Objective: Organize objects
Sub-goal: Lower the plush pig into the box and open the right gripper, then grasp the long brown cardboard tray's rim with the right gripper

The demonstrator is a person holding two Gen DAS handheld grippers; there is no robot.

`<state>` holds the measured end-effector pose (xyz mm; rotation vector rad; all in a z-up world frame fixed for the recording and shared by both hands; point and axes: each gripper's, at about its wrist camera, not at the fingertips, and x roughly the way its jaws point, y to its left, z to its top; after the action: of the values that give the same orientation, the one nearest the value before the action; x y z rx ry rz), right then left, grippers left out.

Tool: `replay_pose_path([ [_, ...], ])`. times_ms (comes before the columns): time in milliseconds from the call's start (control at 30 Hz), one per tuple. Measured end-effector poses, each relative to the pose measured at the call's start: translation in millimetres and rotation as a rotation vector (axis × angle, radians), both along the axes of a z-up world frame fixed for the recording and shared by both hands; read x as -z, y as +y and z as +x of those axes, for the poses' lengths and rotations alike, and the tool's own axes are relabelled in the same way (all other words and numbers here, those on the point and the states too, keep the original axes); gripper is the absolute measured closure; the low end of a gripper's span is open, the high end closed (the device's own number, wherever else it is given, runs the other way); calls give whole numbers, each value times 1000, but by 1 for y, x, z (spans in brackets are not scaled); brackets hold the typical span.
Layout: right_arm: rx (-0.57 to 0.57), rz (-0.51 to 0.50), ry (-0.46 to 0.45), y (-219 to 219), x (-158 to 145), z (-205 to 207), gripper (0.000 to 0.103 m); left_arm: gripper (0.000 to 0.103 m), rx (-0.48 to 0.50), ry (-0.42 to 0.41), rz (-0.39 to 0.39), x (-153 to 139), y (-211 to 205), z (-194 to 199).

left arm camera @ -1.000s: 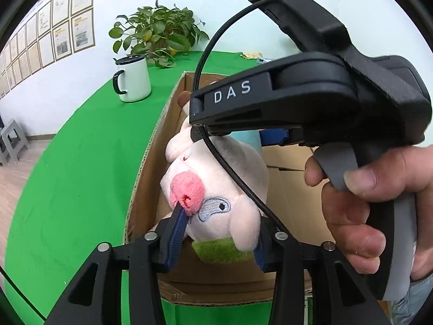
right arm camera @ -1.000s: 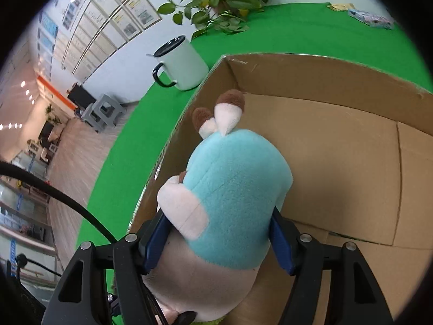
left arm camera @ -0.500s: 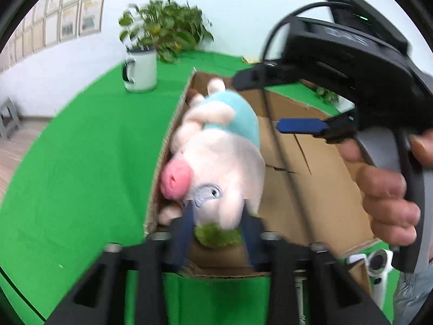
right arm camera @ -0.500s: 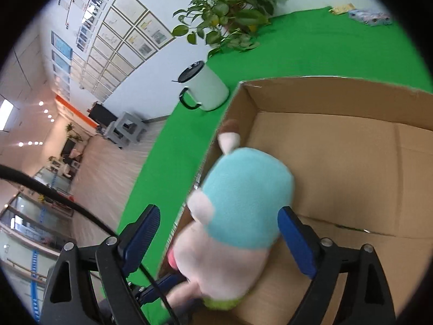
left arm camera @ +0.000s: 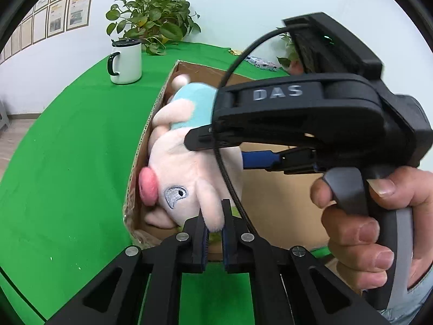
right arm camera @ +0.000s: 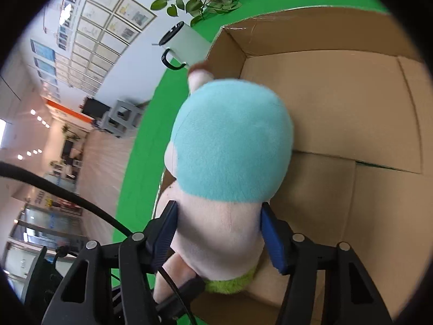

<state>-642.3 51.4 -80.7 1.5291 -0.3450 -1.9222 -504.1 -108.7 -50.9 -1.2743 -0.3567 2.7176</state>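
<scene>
A plush pig (left arm camera: pixel 189 168) with a pink snout and teal body lies against the left wall of an open cardboard box (left arm camera: pixel 284 203). In the left wrist view my left gripper (left arm camera: pixel 214 224) is shut, pinching a pink fold of the pig's ear between its pads. In the right wrist view my right gripper (right arm camera: pixel 219 233) straddles the pig (right arm camera: pixel 232 146) where pink meets teal. Its jaws are closing, and both blue pads (right arm camera: pixel 270 233) touch the plush. The right gripper's body fills the left wrist view, held by a person's hand (left arm camera: pixel 365 230).
A white mug (left arm camera: pixel 125 62) with a black handle stands on the green cloth (left arm camera: pixel 67 149) beyond the box's far left corner. A leafy potted plant (left arm camera: pixel 154 27) is behind it. The box floor (right arm camera: pixel 338 103) to the pig's right is bare cardboard.
My left jaws went from straddling the pig's head to pinching its ear. My right jaws let go, spread wide, then came back in around the pig nearer its head.
</scene>
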Motion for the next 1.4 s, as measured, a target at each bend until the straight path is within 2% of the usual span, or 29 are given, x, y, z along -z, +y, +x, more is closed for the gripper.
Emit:
replay_pose_path([
  [100,8,7,-22,-5,7,-8,28,97,-28,-6,-32,-2,0,8],
  [133,5,7,-30,-6,9,-10,27,94,-36,-9,-36,-3,-3,9],
  [200,9,-3,-32,-4,8,-8,26,75,-62,4,-78,-7,-4,19],
  [233,20,-17,-32,0,5,-5,25,61,-73,21,-95,-9,-1,34],
  [300,54,-42,-13,12,-5,2,21,42,-101,82,-159,-17,-1,49],
  [333,79,-46,15,23,-14,9,21,28,-124,96,-199,-17,-4,49],
  [367,110,-32,59,37,-24,20,20,20,-151,125,-242,-20,-2,61],
  [433,161,2,149,58,-43,42,16,18,-158,194,-275,-26,-4,70],
  [533,226,101,307,87,-64,89,11,8,-157,245,-319,-35,0,94],
  [633,247,143,394,104,-69,141,10,6,-159,288,-332,-42,7,126],
  [767,235,155,439,107,-62,200,10,6,-161,268,-270,-48,9,154],
  [967,246,229,535,96,-64,258,9,6,-117,239,-194,-58,29,205],
  [1133,273,294,622,94,-63,290,9,6,-84,266,-197,-63,44,221],
  [1267,304,348,682,100,-64,304,9,6,-66,273,-169,-66,59,231],
  [1400,325,370,700,109,-63,313,9,6,-52,276,-156,-68,75,243],
])
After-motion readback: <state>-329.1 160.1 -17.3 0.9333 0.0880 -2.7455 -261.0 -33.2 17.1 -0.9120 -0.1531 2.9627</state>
